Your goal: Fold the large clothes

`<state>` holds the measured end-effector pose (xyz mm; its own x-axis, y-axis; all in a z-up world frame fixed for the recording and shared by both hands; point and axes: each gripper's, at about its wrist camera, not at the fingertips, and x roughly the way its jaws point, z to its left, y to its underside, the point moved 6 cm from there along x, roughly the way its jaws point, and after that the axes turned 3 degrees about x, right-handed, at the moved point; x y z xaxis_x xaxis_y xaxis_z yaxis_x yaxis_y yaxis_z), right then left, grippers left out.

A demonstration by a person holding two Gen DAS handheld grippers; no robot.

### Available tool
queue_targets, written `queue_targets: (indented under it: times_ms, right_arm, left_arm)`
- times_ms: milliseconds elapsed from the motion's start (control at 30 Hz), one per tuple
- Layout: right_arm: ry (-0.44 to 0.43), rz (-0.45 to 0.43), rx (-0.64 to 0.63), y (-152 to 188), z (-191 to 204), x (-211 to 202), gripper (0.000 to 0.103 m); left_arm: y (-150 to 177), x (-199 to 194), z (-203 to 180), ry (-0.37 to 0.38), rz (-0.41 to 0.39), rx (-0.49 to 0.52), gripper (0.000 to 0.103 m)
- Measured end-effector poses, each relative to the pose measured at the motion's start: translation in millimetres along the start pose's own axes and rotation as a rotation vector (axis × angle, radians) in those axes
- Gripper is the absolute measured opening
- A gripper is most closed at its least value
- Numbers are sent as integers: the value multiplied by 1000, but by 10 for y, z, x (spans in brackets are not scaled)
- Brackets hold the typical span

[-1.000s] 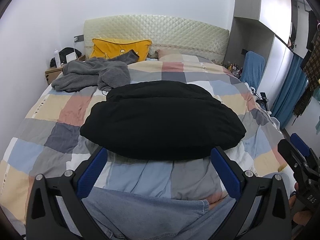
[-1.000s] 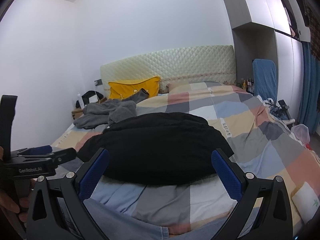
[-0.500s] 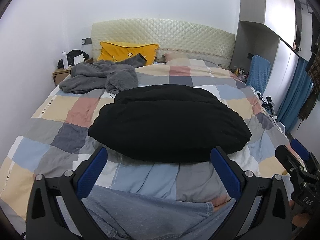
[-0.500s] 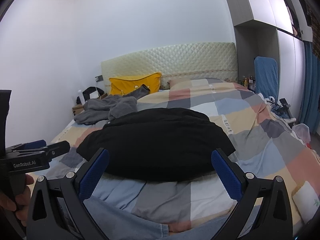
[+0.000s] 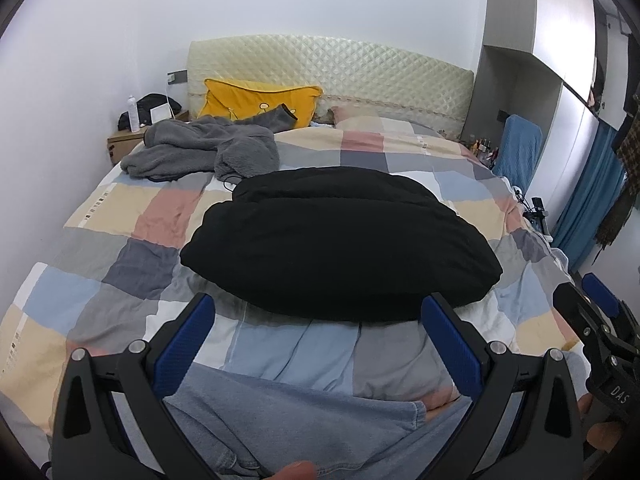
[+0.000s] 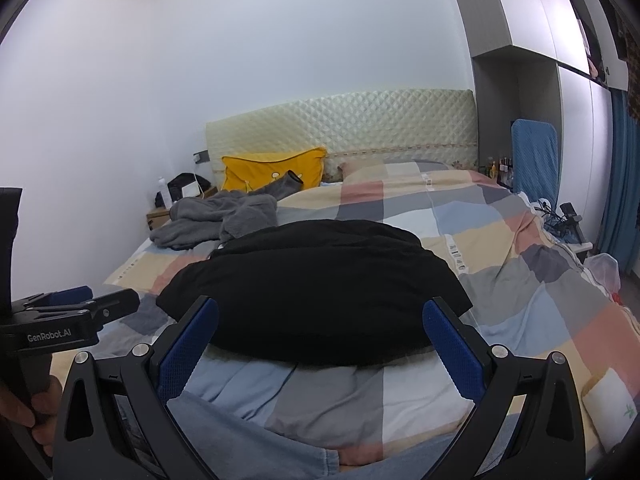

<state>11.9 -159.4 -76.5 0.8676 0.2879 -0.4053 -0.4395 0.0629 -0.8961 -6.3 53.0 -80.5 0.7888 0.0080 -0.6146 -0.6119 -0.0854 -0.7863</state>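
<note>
On the patchwork-check quilt of the bed (image 5: 120, 216), one large black padded garment (image 5: 340, 244) lies in a compact, rounded bundle at mid-bed, with an upper layer lapped over a wider lower one. Judgement: this garment appears folded or nearly so. One grey fleece garment (image 5: 200, 152) lies crumpled and unfolded near the headboard, beside one yellow cushion (image 5: 256, 100); it appears to be the remaining work. One pale blue denim item (image 5: 288, 420) lies at the near edge beneath the grippers; its fold state cannot be determined

Left gripper (image 5: 320, 344): jaws set wide, nothing between them, held clear of the black garment's near edge. Right gripper (image 6: 320, 344): jaws likewise wide and empty, above the near bed edge

Count: three garments visible, one cushion, two grippers. Neither gripper touches any garment. One wooden bedside cabinet (image 5: 124, 142) stands at the far left corner
</note>
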Motion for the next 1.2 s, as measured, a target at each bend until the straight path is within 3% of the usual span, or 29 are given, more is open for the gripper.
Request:
queue_targets:
  times_ms: [1200]
  right_arm:
    - [4, -11, -10, -32, 55, -110, 103]
  left_arm:
    - [41, -103, 15, -2, 2, 2, 102]
